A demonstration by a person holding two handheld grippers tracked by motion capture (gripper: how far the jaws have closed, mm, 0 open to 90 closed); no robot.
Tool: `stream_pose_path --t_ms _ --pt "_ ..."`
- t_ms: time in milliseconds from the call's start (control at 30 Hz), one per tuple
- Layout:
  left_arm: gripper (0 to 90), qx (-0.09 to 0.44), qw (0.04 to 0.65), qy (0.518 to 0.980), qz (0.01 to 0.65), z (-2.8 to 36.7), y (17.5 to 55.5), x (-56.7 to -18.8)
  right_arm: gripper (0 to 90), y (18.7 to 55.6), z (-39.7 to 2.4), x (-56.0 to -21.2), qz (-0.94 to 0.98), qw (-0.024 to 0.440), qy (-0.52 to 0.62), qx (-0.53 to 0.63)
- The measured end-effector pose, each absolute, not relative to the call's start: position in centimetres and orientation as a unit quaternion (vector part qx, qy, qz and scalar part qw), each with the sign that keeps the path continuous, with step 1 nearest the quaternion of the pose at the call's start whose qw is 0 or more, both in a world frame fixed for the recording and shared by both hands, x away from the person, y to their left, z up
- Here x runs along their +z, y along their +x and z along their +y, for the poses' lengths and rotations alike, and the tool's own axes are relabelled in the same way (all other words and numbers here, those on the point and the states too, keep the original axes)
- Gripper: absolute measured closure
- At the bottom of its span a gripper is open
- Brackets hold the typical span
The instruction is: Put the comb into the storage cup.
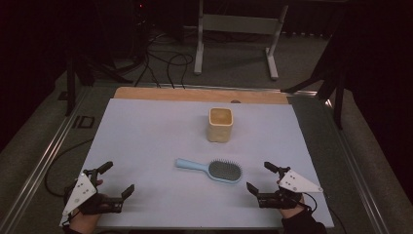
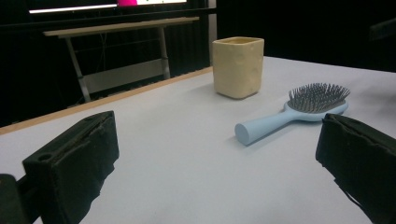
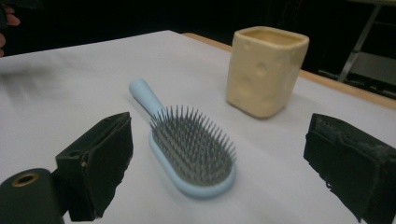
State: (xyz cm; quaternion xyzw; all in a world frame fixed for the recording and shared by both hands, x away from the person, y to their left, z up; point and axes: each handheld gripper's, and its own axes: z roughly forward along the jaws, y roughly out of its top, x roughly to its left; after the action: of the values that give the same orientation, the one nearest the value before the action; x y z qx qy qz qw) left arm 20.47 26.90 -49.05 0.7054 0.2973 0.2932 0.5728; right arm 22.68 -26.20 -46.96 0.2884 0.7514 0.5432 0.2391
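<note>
Right gripper (image 1: 258, 176) near table's front right, jaws spread wide, nothing between them. Left gripper (image 1: 118, 179) front left, likewise wide and empty. Light blue hairbrush (image 1: 212, 168) lies bristles up between them, nearer the right one, handle toward the left. Yellow square cup (image 1: 220, 125) stands upright beyond it; inside too dim to make out. Both forearms cut off at frame bottom

A light blue hairbrush (image 1: 210, 169) lies bristles up on the pale counter (image 1: 146, 136), with a yellow square cup (image 1: 220, 124) standing beyond it. The left tongs (image 1: 117, 178) and right tongs (image 1: 259, 178) gape near the front corners, holding nothing.
</note>
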Motion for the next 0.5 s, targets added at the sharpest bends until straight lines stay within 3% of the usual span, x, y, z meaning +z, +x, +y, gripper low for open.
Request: stream_pose_path --t_ms 500 --pt "0.0 0.29 0.579 0.703 0.295 26.9 20.5 -49.0 11.4 26.6 -22.2 -42.1 0.744 0.223 0.245 0.58"
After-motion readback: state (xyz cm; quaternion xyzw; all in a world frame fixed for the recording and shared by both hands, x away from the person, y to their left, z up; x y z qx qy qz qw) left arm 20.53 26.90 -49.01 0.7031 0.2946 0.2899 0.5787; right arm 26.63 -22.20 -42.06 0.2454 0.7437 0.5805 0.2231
